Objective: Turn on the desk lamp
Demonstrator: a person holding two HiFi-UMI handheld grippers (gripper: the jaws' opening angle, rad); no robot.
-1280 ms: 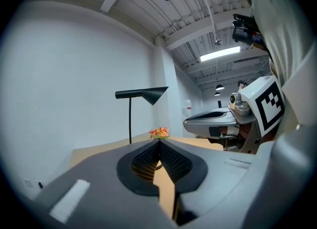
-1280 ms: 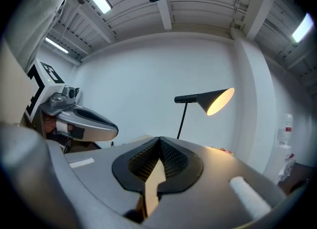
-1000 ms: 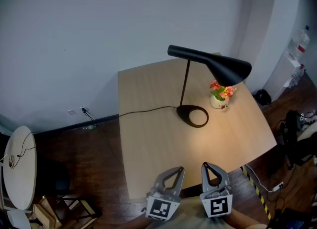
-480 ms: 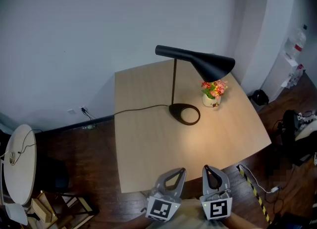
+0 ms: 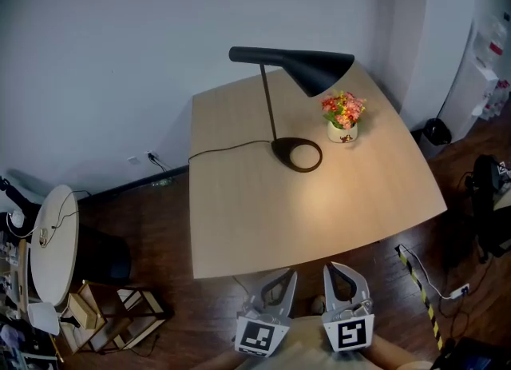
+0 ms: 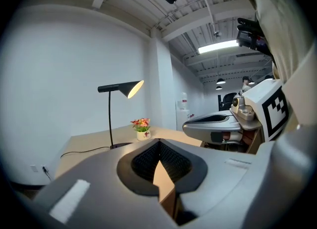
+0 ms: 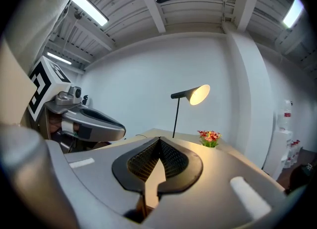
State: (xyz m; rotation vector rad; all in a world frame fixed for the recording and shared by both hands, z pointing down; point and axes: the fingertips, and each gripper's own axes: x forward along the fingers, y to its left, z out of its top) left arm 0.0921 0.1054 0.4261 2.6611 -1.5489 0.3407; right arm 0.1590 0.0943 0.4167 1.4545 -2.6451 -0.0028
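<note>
Far left of the L fingers, on the dark wood floor [image 5: 160, 224]: a round white side table [image 5: 49, 248] w/ a thin cable lying on it. A small folding rack [image 5: 120, 320] sits nearer in. A wall socket [image 5: 150, 157] is low on the white wall, ahead-left of the fingers.

L gripper [image 5: 281, 283] is low in the head view, just off the table's near edge. Its fingers [image 6: 143, 161] are closed tip to tip w/ nothing between them. Only bare tabletop shows through the slot behind the tips.

The wooden table [image 5: 239, 216] lies ahead of both finger pairs. The black desk lamp [image 5: 297, 63] stands toward the far side, well apart from the fingers and ahead of them. Its ring base is on the top, w/ a thin upright stem and the cone shade pointing right. The lamp is on: the shade's mouth glows in both gripper views, w/ a warm patch on the wood below. Its cord [image 5: 227, 147] runs from the base off the table's left edge.

R gripper [image 5: 342, 279] is just beside the L one, apart from it, also off the near edge. Its fingers [image 7: 141, 163] are likewise shut on nothing.

Ahead-right of the R fingers is a small white flowerpot [image 5: 343, 117] w/ pink-orange blooms. It stands near the lamp base, under the shade.

Far right, on the floor, is a yellow-black striped strip [image 5: 417, 284].
</note>
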